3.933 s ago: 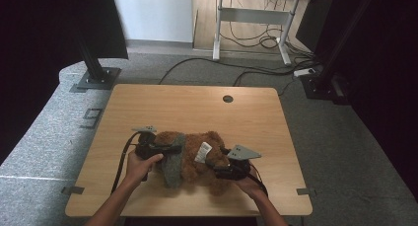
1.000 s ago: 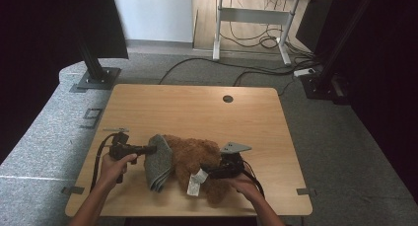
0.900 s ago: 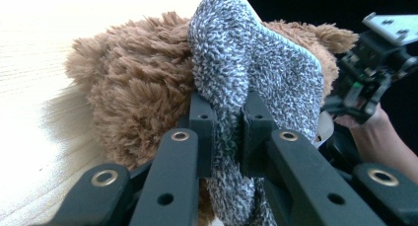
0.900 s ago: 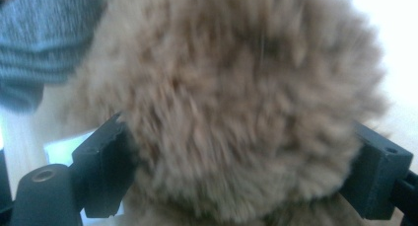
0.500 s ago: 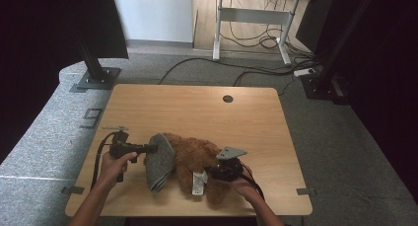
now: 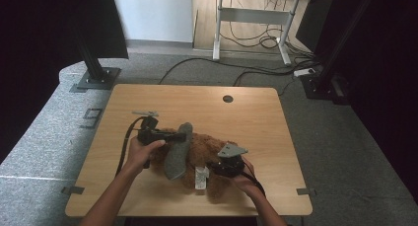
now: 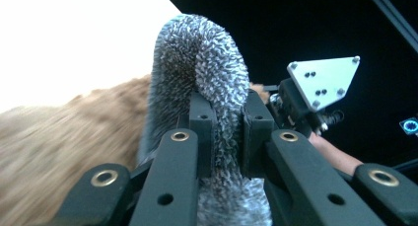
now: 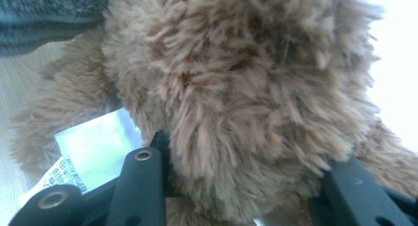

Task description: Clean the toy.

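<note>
Pinching grey fabric (image 7: 199,63), left gripper (image 7: 224,132) closed tight; right gripper (image 8: 241,186) just closed onto brown plush (image 8: 236,88), white tag (image 8: 93,152) lower left.

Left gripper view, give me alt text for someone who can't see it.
The left tool is shut on a fold of grey knitted cloth that arches up between its black jaws. A brown plush toy lies blurred at the left, and the right tool, with its grey three-cornered plate, sits behind at the right.

Lab: black curtains (image 6: 44,23), floor cables (image 6: 256,38)
</note>
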Available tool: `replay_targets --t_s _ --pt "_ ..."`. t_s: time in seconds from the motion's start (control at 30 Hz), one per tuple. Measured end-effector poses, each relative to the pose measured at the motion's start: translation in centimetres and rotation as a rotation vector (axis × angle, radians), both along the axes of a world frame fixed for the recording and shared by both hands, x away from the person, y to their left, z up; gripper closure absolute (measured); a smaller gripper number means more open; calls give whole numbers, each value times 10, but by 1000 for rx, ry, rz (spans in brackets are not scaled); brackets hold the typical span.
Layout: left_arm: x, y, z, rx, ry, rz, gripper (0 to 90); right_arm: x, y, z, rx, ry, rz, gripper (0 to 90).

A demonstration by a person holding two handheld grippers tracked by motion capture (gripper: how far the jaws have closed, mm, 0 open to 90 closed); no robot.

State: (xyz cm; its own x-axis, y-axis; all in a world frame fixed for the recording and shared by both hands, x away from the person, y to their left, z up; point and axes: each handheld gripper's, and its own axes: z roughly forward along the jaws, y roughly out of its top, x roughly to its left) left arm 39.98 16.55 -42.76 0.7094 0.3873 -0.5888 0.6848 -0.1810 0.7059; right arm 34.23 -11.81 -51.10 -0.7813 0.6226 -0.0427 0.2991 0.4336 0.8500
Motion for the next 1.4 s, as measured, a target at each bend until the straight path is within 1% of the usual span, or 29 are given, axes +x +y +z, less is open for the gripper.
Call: replay_targets --t_s 0.13,0.33,0.43,0.57,0.63,0.7,0.77,0.8,0.83,0.97,1.03,1.1,1.13,1.2,1.23,1.3,1.4 --pt "5 -28 -3 23 7 -31 787 3 -1 -3 19 19 -3 557" --pt "8 -56 -11 53 21 -66 786 5 -2 -5 33 35 -10 553" --pt "7 -66 -14 63 24 -74 786 7 -1 -7 31 47 -17 553" --pt "8 -78 -17 87 25 -78 787 8 0 -8 33 59 -28 552" --pt "7 -82 -18 110 11 -73 789 9 0 -9 37 62 -30 552" --pt "6 -81 -17 124 -6 -61 792 8 -1 -10 34 61 -28 552" --pt "5 -75 -16 144 -33 -41 794 7 -1 -10 30 53 -21 552" --pt "5 -71 -15 142 -38 -30 794 7 -1 -10 26 48 -18 553" --pt "5 -64 -14 143 -49 -14 795 6 -1 -10 28 46 -16 552" --pt "9 -31 -13 154 -45 58 795 4 -2 -12 19 35 -2 552" --pt "12 -12 -13 169 -49 104 795 2 -3 -13 14 26 0 553" --pt "16 6 -15 160 -33 138 795 1 -3 -13 12 19 4 552" --pt "19 21 -17 146 -19 163 795 0 -3 -14 11 17 8 552" --pt "22 35 -20 138 1 185 794 -2 -4 -15 11 13 12 546" --pt "23 42 -22 126 16 192 794 -3 -5 -15 10 9 17 540" --pt "24 51 -25 105 40 203 793 -4 -6 -16 10 8 23 524" --pt "23 57 -28 92 48 199 792 -6 -7 -16 10 9 32 511"
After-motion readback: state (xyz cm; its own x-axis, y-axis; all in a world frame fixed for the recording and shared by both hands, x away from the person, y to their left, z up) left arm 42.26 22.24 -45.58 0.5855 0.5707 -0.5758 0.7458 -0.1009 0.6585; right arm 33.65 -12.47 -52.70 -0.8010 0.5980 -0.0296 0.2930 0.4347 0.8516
